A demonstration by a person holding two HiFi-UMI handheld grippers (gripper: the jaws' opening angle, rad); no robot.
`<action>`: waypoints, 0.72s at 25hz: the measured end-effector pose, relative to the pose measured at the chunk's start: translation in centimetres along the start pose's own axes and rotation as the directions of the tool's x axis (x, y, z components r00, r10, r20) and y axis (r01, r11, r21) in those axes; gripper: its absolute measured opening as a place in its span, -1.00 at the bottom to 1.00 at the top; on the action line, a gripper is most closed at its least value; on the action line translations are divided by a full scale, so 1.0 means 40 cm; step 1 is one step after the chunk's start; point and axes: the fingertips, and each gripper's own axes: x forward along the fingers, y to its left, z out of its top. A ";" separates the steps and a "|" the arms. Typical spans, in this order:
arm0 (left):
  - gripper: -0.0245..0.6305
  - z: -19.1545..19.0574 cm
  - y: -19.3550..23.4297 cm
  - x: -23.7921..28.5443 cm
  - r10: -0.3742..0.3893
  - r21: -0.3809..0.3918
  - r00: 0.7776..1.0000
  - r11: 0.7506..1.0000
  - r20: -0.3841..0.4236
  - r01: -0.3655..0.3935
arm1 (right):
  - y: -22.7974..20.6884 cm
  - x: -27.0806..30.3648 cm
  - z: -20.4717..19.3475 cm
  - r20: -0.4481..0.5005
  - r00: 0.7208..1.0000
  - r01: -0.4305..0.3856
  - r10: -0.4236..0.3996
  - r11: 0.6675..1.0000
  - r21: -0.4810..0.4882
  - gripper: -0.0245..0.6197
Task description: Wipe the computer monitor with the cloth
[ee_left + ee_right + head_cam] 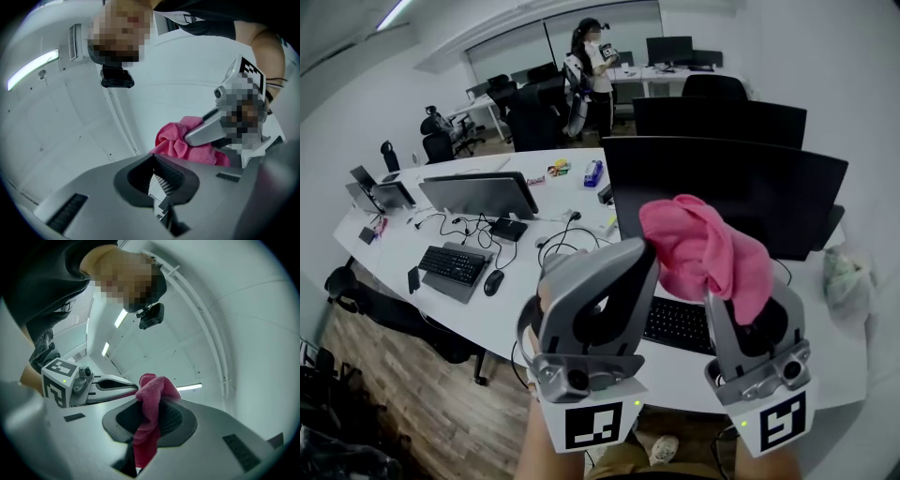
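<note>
- Your R gripper (pixel 152 420): jaws pinch pink cloth (pixel 703 248), held up in front of monitor (pixel 769 192).
- Your L gripper (pixel 158 180): jaws pressed together, nothing between, tip beside cloth.

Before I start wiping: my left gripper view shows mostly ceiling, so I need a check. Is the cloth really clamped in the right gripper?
Observer: Yes. The right gripper view shows the cloth pinched between the right gripper's shut jaws, bunched up past their tips.
Operator: Where is the monitor?
Observer: In the head view the monitor stands right behind the cloth, with its screen dark.
Operator: Anything below it?
Observer: A keyboard lies on the desk in front of it, partly hidden by the grippers.
</note>
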 end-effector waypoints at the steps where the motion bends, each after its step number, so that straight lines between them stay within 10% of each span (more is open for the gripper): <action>1: -0.92 -0.018 0.005 0.003 0.000 -0.001 1.000 1.000 -0.001 0.000 | 0.001 0.014 -0.012 -0.004 1.000 0.000 0.000 1.000 -0.002 -0.72; 18: -0.92 -0.397 0.084 0.166 -0.023 -0.041 1.000 0.999 0.019 0.024 | -0.052 0.317 -0.287 -0.065 0.997 0.031 -0.033 0.999 -0.031 -0.72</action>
